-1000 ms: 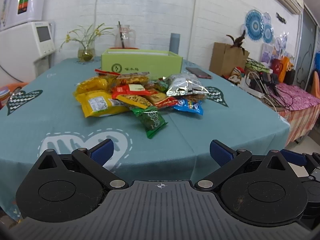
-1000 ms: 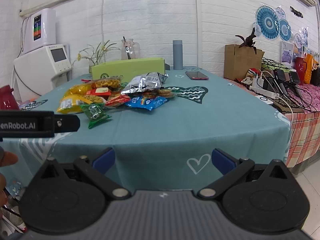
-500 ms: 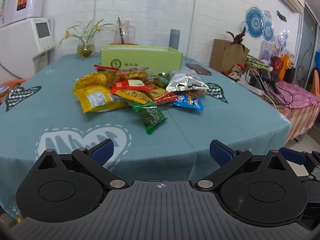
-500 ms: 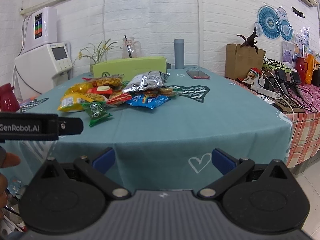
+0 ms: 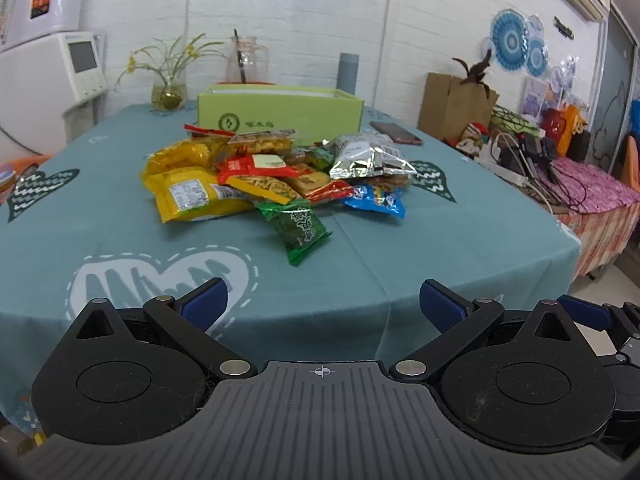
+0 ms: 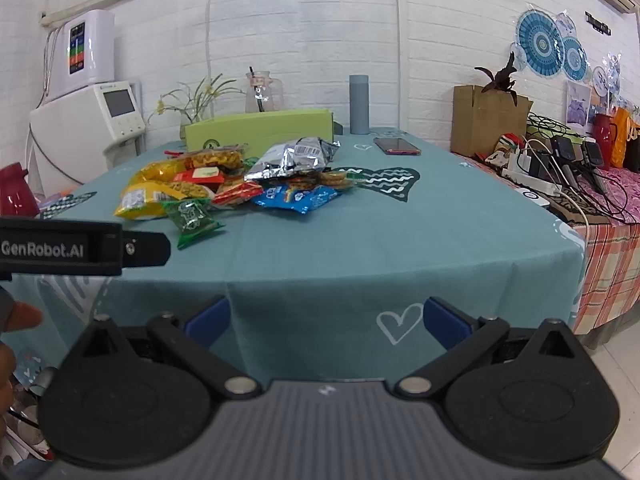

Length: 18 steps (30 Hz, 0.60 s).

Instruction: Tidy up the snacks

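A heap of snack packets lies mid-table: a yellow bag [image 5: 188,196], a green packet [image 5: 300,232] nearest me, a blue packet [image 5: 374,200], a silver foil bag [image 5: 368,158] and red packets [image 5: 256,166]. Behind the heap stands an open light-green box [image 5: 280,114]. My left gripper [image 5: 322,304] hovers open at the table's near edge, well short of the green packet, holding nothing. My right gripper [image 6: 324,318] is open and empty too, below the table edge; the same heap [image 6: 236,184] and box [image 6: 260,128] show up-left of it. The left gripper's body [image 6: 80,246] crosses that view's left side.
A phone [image 5: 396,133], grey tumbler [image 5: 347,73], glass jug [image 5: 245,62] and flower vase [image 5: 170,92] stand at the table's back. A white appliance [image 5: 52,68] is at left. A cluttered side table with cables and a cardboard box [image 5: 456,106] is at right.
Both grippers have moved slightly forward and up toward the table, so the snack heap looms a little larger. Jaws stayed open; nothing was touched.
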{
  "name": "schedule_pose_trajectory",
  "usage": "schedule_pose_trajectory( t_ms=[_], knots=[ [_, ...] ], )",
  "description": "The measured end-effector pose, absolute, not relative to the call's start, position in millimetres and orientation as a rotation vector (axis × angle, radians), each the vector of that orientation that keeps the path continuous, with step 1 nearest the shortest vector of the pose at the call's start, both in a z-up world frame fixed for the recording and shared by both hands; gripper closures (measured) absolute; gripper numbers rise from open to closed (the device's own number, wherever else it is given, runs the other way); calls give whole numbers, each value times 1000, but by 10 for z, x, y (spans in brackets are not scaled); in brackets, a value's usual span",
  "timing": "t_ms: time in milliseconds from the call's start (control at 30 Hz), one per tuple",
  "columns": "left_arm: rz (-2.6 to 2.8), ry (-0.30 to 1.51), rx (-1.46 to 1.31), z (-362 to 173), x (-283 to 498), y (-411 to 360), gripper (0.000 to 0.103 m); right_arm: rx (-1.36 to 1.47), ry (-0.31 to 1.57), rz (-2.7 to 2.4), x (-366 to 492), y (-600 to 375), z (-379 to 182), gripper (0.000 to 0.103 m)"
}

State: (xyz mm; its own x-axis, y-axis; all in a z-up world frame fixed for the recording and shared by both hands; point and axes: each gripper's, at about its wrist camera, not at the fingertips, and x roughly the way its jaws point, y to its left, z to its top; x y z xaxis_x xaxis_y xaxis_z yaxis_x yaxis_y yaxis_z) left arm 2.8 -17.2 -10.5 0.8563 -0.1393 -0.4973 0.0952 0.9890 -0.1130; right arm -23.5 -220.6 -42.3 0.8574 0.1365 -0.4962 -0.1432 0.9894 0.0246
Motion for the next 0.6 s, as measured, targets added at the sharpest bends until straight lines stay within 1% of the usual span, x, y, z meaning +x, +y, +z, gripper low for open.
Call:
schedule_pose_trajectory(
  t_ms=[233, 367, 433, 600],
  knots=[
    [-129, 532, -87, -95, 64, -180, 11, -18, 515, 145, -239, -2220, -407, 0],
    [-135, 539, -114, 0, 200, -93, 11, 32, 432, 180, -201, -2308, -320, 0],
    [-120, 531, -142, 51, 271, 5, 11, 30, 381, 210, 14, -2321, -294, 0],
    [-85, 539, -168, 19, 427, 223, 11, -19, 468, 152, 837, -2270, -400, 0]
  ],
)
